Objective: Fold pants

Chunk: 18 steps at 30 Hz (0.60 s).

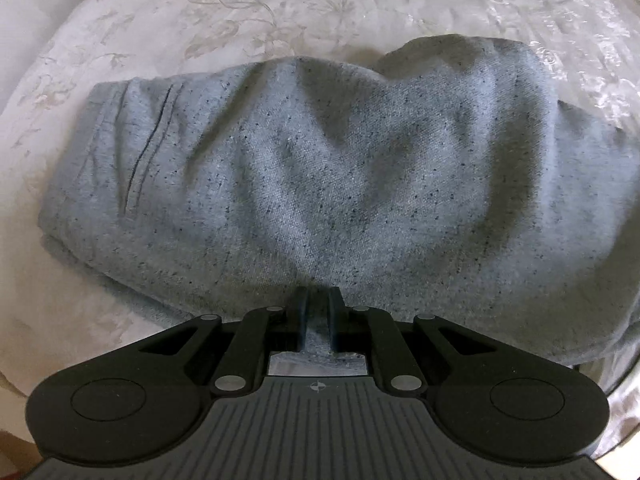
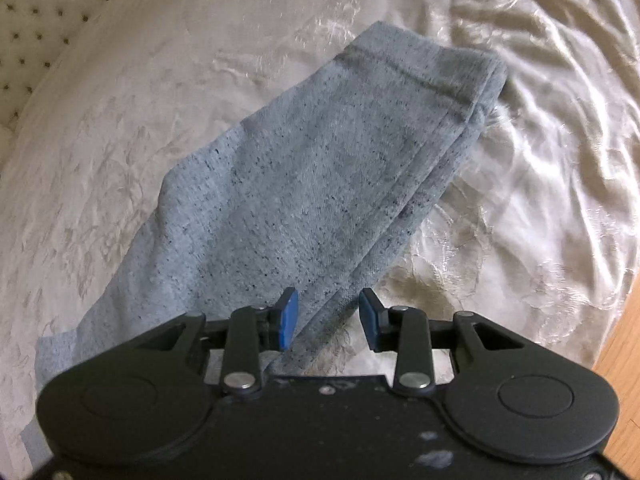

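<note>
Grey speckled sweatpants (image 1: 320, 184) lie on a cream bedspread, their wide upper part with a pocket slit at the left in the left wrist view. My left gripper (image 1: 319, 300) is shut on the near edge of the pants, cloth pinched between its black fingers. In the right wrist view the doubled legs (image 2: 320, 168) run away to the upper right and end in hemmed cuffs (image 2: 432, 76). My right gripper (image 2: 328, 312) is open with blue pads, its jaws either side of the legs' near right edge, holding nothing.
The cream floral bedspread (image 2: 520, 160) is rumpled to the right of the legs. A tufted headboard (image 2: 36, 16) shows at the upper left. Wooden floor (image 2: 624, 344) lies past the bed's right edge.
</note>
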Available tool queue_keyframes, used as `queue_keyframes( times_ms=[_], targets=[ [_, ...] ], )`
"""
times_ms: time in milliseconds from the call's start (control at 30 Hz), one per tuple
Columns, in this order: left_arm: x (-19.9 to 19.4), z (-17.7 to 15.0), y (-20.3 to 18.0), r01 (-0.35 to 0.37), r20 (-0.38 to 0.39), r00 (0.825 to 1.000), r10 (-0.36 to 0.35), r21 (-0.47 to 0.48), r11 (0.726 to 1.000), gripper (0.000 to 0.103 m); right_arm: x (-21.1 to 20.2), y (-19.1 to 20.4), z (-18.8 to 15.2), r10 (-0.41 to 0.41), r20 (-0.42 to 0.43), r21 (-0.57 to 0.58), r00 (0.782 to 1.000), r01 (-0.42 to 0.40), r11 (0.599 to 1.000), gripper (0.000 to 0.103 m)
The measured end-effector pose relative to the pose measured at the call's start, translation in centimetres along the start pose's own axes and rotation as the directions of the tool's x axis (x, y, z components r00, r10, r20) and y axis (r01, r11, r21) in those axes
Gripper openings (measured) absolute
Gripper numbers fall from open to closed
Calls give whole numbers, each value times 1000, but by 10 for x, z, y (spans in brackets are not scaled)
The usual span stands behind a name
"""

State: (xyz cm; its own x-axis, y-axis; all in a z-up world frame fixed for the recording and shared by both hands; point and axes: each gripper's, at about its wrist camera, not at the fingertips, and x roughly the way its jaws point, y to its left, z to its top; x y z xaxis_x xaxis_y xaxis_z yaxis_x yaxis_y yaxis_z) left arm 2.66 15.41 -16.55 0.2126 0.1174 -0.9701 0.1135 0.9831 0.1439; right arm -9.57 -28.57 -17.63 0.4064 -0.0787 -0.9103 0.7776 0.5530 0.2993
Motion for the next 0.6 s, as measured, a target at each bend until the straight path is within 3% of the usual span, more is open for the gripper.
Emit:
queue_keyframes(
  times_ms=[167,200,267,300,467,600],
  targets=[
    [0,1,-5,-24,-5,1000,24,-37,999,11,11,-3,4,30,-23,8,999,-30,1000,34],
    [0,1,-6,-29,-5,1000,29,-42,999,11,12,-3,5,36,-22,7,999,-36,999,30],
    [-3,1,-5,-39,-6,999,38,-39,998,11,13,-1,8,41,-22,-13,999,-41,999,9],
    [-2,1,-6,-44,-5,999,44,-37,998,11,13,0,9,40,-28,-28,999,-41,999,5],
    [-6,3,-8,-50,-3,999,50,-45,998,11,-1,9,11,2,-6,-139,1000,-3,990,2],
    [-12,4,-9,-48,7,999,49,-57,997,11,-3,1,6,-49,-23,-160,999,44,986,2]
  ],
)
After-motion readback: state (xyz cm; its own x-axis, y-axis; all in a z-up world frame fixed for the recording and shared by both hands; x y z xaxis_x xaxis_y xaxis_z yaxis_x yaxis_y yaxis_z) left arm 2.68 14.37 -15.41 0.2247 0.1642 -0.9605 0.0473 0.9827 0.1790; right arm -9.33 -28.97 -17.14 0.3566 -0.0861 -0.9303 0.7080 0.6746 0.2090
